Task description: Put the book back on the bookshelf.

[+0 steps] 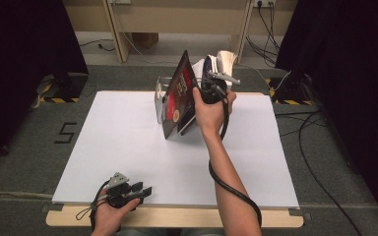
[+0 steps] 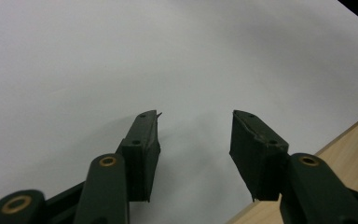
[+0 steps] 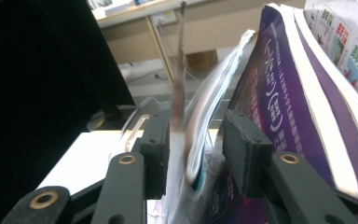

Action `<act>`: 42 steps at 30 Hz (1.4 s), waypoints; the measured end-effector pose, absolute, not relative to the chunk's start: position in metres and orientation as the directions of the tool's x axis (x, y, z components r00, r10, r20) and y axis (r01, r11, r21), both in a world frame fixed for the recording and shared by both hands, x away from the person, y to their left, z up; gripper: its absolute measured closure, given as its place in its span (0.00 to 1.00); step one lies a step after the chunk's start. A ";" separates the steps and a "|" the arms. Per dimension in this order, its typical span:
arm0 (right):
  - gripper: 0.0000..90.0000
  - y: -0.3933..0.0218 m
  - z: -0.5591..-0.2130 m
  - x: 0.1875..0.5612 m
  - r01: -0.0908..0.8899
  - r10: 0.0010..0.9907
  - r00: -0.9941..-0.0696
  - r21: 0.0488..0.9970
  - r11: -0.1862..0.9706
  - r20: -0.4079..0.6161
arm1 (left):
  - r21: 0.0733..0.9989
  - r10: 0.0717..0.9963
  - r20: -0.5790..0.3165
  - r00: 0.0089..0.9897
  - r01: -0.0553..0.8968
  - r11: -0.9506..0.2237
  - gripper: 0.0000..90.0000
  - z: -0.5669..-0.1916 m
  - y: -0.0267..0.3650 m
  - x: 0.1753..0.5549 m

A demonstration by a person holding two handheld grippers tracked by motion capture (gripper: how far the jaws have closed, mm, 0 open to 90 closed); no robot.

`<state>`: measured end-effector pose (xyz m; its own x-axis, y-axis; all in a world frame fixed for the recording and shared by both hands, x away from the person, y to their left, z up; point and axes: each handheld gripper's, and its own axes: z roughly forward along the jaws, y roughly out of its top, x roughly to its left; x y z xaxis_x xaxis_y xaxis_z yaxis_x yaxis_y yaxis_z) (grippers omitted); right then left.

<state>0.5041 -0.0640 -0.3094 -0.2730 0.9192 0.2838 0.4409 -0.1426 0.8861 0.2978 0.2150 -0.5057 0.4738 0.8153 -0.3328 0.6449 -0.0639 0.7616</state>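
Observation:
Several books stand in a clear rack (image 1: 158, 93) at the far middle of the white sheet (image 1: 128, 147). A thin dark red book (image 1: 179, 91) leans out to the left; a purple book (image 1: 207, 64) stands behind it. My right gripper (image 1: 206, 78) reaches into this row. Its jaws (image 3: 196, 116) stand apart around the thin book's edge (image 3: 179, 70) and a curved white magazine (image 3: 214, 84), with a gap at the right pad. The purple book (image 3: 279, 93) is just outside the right jaw. My left gripper (image 1: 145, 189) rests open near the front edge, nothing between its jaws (image 2: 196, 116).
The wooden table edge (image 1: 177, 216) shows below the sheet, also in the left gripper view (image 2: 349, 144). Black curtains stand on both sides, cables (image 1: 315, 162) run on the floor at the right, and a wooden frame (image 1: 118, 34) stands behind the table.

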 end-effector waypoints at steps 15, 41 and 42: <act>0.97 -0.047 -0.304 0.512 0.432 0.922 -0.290 0.895 -0.114 0.257 | 0.761 0.816 -0.331 0.474 0.645 -0.066 0.57 -0.506 0.216 0.298; 0.97 -0.002 -0.300 0.522 0.250 0.931 -0.348 0.968 -0.023 0.112 | 0.762 0.817 -0.333 0.470 0.645 -0.061 0.57 -0.506 0.219 0.299; 0.97 -0.003 -0.300 0.521 0.253 0.930 -0.348 0.967 -0.030 0.120 | 0.762 0.818 -0.332 0.470 0.645 -0.061 0.57 -0.505 0.219 0.299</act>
<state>0.5212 -0.0027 -0.3005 -0.3482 0.9298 0.1196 0.2528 -0.0297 0.9671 0.2989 0.2186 -0.5055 0.4700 0.8180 -0.3318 0.6448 -0.0614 0.7619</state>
